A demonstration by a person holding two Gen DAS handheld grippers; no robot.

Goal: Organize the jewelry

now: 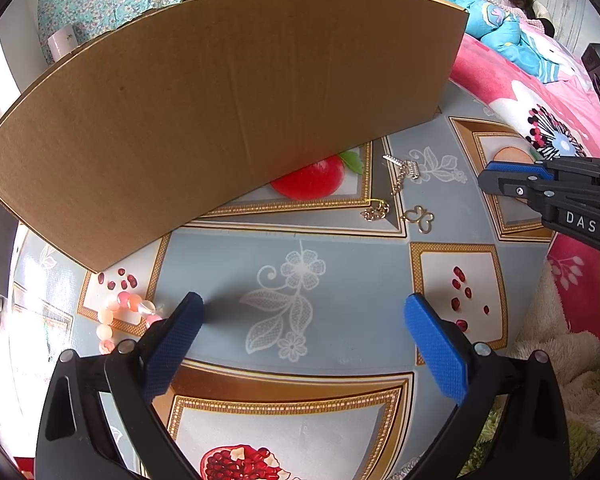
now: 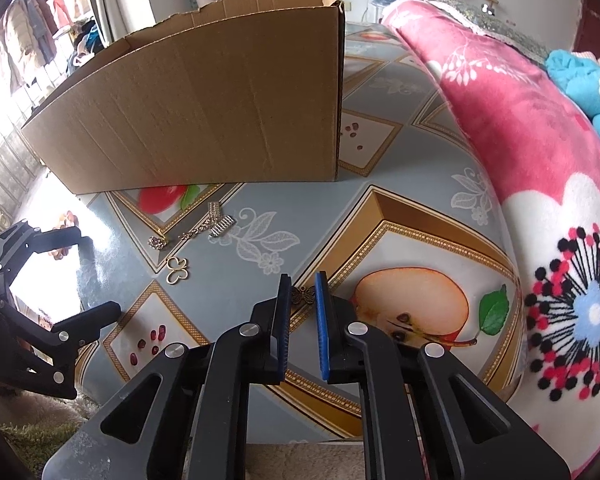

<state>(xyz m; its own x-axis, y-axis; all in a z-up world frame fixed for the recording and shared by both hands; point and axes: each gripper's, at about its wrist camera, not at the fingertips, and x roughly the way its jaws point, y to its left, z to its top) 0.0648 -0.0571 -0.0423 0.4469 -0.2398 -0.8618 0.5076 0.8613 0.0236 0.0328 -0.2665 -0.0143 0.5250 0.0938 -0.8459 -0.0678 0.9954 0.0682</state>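
A tall open cardboard box (image 2: 204,112) stands at the far side of a fruit-patterned table (image 2: 380,168). Near its base lie a rhinestone chain (image 2: 216,224) and a gold butterfly outline (image 2: 177,270).

The right gripper (image 2: 303,294) has nearly closed around a small bronze butterfly charm (image 2: 304,295) on the table. Lifting it into the box likely follows.

The left gripper (image 1: 303,312) hovers wide open, empty. Only its view shows the pink bead bracelet (image 1: 124,316), near left.
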